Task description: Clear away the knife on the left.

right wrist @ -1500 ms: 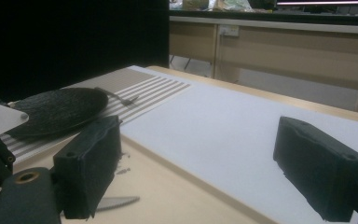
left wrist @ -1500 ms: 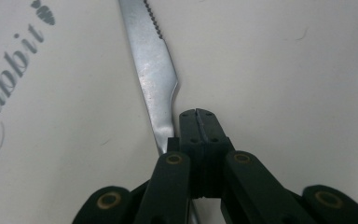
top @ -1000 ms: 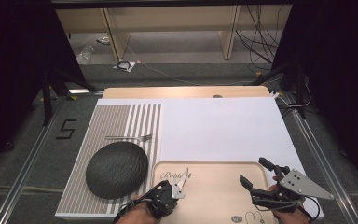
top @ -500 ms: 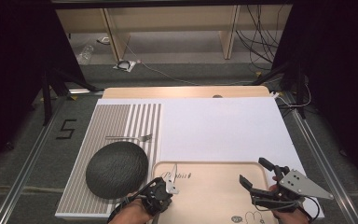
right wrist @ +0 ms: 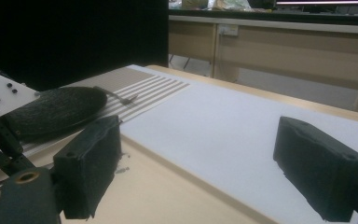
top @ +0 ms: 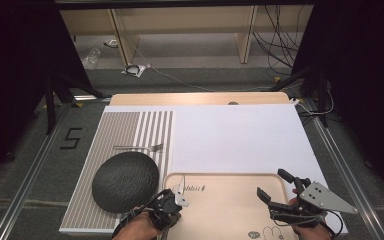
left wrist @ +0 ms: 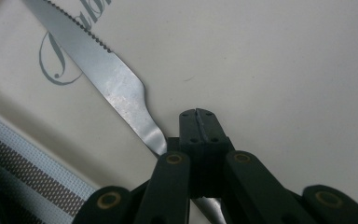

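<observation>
Two tools work over the tray (top: 230, 200): the left tool (left wrist: 199, 122), clamped on a knife (left wrist: 116, 91) whose serrations show close-up; the right tool (right wrist: 196, 168), gaping, holds nothing.

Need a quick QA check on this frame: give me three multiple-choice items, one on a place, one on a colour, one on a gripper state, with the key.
1. Where does the fork lie?
A. on the striped placemat, beyond the plate
B. on the tray
C. on the white sheet

2. What colour is the round plate?
A. white
B. dark grey
C. beige

3. How does the right gripper stand?
A. shut on the fork
B. shut on the tray rim
C. open, holding nothing

Key: 1 A, the high view shows it on the stripes; 2 B, it reads dark against the mat; 3 C, its jaws stand apart over the tray.
</observation>
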`<state>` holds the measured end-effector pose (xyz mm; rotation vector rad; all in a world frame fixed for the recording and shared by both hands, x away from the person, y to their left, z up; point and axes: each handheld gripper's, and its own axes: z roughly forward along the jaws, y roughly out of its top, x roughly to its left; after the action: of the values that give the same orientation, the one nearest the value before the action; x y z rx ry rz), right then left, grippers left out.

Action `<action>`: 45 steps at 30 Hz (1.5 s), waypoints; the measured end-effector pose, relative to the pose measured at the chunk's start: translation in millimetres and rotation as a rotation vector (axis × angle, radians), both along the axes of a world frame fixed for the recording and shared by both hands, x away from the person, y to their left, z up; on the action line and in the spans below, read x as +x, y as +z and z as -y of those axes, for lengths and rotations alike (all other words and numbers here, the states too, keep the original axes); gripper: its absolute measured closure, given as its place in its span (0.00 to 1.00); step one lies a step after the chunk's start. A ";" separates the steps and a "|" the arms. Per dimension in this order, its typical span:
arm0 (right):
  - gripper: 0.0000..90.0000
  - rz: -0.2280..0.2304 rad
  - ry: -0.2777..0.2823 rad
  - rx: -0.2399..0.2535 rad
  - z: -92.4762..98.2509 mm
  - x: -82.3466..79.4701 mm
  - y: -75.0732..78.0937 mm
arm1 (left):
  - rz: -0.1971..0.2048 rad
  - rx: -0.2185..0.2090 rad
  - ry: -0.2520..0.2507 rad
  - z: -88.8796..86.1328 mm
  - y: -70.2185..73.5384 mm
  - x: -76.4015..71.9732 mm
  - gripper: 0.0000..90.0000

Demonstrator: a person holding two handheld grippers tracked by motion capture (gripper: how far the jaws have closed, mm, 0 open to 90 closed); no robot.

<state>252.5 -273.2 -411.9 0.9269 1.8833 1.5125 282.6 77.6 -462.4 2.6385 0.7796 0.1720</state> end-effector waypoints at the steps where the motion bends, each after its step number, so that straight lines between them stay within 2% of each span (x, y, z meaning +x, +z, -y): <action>1: 0.18 0.000 0.000 0.000 0.0 0.0 0.0 | -0.005 0.002 0.002 -1.1 0.2 0.2 0.99; 23: 0.18 0.000 -0.001 0.000 0.1 -0.1 0.1 | -0.049 0.030 0.015 -9.8 2.0 2.1 0.99; 25: 0.18 0.001 -0.003 0.000 0.1 -0.1 0.2 | -0.015 0.037 0.008 -8.8 3.2 0.2 0.99; 29: 0.18 0.001 -0.004 -0.003 0.1 -0.4 0.3 | 0.002 -0.016 0.025 -11.5 8.1 2.8 0.98; 31: 0.18 0.000 -0.004 -0.004 0.2 -0.7 0.5 | 0.017 -0.058 0.036 -14.4 12.6 3.9 0.92; 34: 0.18 0.000 -0.003 0.001 0.2 0.1 0.0 | 0.026 -0.082 0.024 -17.6 19.9 3.9 0.87; 35: 0.18 0.000 -0.003 0.001 0.3 0.1 0.0 | 0.029 -0.089 0.028 -18.2 21.5 4.1 0.84; 36: 0.18 0.003 -0.003 -0.001 0.3 -0.2 0.2 | 0.033 -0.101 0.039 -19.6 23.9 5.2 0.74; 37: 0.18 0.003 -0.003 -0.001 0.3 -0.2 0.2 | 0.033 -0.101 0.039 -19.6 23.9 5.2 0.69; 38: 0.18 0.002 -0.004 -0.003 0.3 -0.4 0.4 | 0.035 -0.102 0.045 -19.9 24.6 5.7 0.69; 40: 0.18 0.002 -0.002 0.001 0.3 -0.3 0.2 | 0.045 -0.098 0.055 -21.1 26.1 6.4 0.57; 41: 0.18 0.002 -0.002 0.001 0.3 -0.3 0.2 | 0.047 -0.101 0.063 -21.9 27.0 7.1 0.57; 45: 0.18 0.003 -0.001 0.003 0.4 -0.2 0.0 | 0.074 -0.113 0.096 -25.7 31.2 10.3 0.46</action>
<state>252.3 -273.6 -411.9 0.9258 1.8789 1.5157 292.9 103.3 -431.2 2.4760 0.8649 0.2431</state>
